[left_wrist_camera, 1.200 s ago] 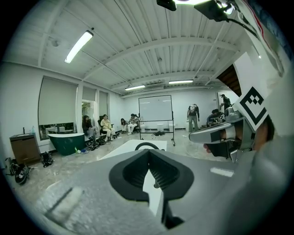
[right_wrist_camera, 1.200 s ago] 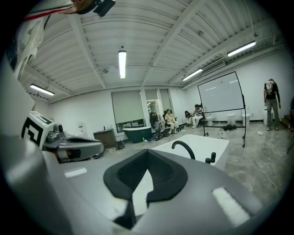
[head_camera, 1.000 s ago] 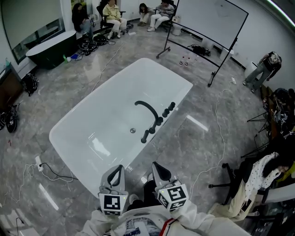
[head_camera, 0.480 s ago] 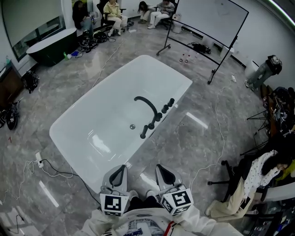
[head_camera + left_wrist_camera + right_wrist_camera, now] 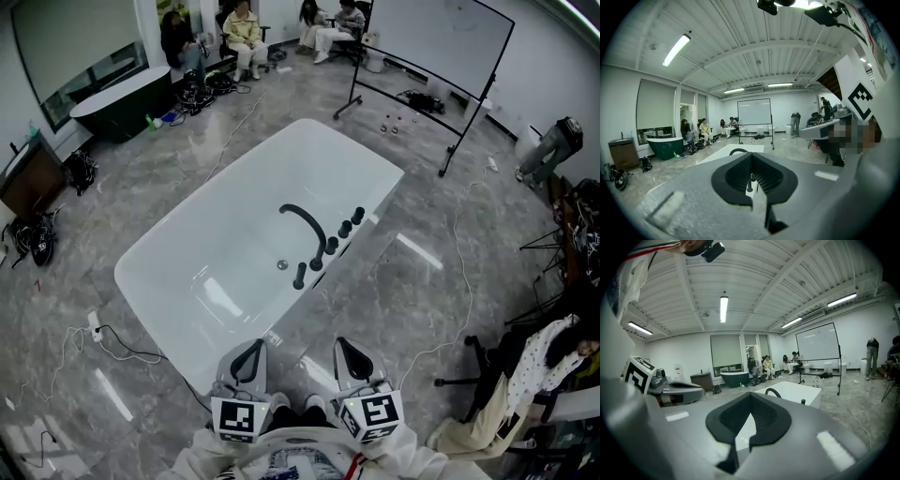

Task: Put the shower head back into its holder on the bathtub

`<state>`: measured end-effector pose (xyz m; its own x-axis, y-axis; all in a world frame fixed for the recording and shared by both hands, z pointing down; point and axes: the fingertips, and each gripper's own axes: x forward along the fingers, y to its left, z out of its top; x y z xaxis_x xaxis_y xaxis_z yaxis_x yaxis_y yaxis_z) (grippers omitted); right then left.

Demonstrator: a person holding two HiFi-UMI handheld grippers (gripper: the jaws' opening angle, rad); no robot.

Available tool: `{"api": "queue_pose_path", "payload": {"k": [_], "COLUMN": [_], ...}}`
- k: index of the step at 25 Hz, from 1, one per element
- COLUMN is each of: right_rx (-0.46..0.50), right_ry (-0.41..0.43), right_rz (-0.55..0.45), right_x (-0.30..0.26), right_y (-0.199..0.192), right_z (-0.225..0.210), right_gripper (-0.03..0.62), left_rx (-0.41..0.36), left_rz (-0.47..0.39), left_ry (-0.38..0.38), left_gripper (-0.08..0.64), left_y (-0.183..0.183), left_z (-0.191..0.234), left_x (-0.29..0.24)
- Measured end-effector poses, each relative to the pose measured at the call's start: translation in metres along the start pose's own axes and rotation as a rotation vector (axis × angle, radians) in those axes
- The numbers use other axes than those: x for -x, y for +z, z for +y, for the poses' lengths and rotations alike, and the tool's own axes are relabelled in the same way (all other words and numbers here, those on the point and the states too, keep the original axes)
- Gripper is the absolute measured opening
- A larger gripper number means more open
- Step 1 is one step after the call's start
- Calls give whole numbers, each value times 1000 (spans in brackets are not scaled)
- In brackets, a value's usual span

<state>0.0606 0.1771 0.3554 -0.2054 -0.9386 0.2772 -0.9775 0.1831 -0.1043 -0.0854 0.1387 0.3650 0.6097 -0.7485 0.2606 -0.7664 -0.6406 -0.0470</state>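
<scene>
The white bathtub [image 5: 216,253] lies ahead of me on the grey floor. Black fittings stand along its right rim: a curved spout [image 5: 305,225], several knobs [image 5: 345,228] and, nearest me, an upright stick-shaped hand shower [image 5: 299,276]. My left gripper [image 5: 250,347] and right gripper [image 5: 345,345] hang side by side short of the tub's near end, both shut and holding nothing. In the left gripper view the left gripper [image 5: 751,157] has the upright shower piece [image 5: 749,182] beyond its jaws. The right gripper view shows the right gripper [image 5: 751,395], the spout [image 5: 772,392] and the tub [image 5: 797,392].
A whiteboard on a wheeled stand [image 5: 441,37] is behind the tub. People sit at the back [image 5: 246,28] beside a dark green tub [image 5: 112,94]. Cables and a power strip [image 5: 94,328] lie on the floor at left. A chair with clothing [image 5: 525,384] stands at right.
In the head view both grippers have slid slightly right and lower, and the tub sits a little further right. The jaws have stayed shut.
</scene>
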Motion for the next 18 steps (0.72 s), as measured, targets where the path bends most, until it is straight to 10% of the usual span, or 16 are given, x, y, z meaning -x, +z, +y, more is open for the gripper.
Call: {"api": "queue_pose_path", "payload": {"k": [18], "right_rx": [-20], "right_ry": [21], "right_rz": [1], "right_x": [2], "right_y": [-5], "right_z": [-49], "right_gripper": [3], "left_rx": [-39], "left_rz": [9], "left_ry": [12], "left_gripper": [-8], "left_y": [13], "left_z": [-32], "left_x": [-34]}}
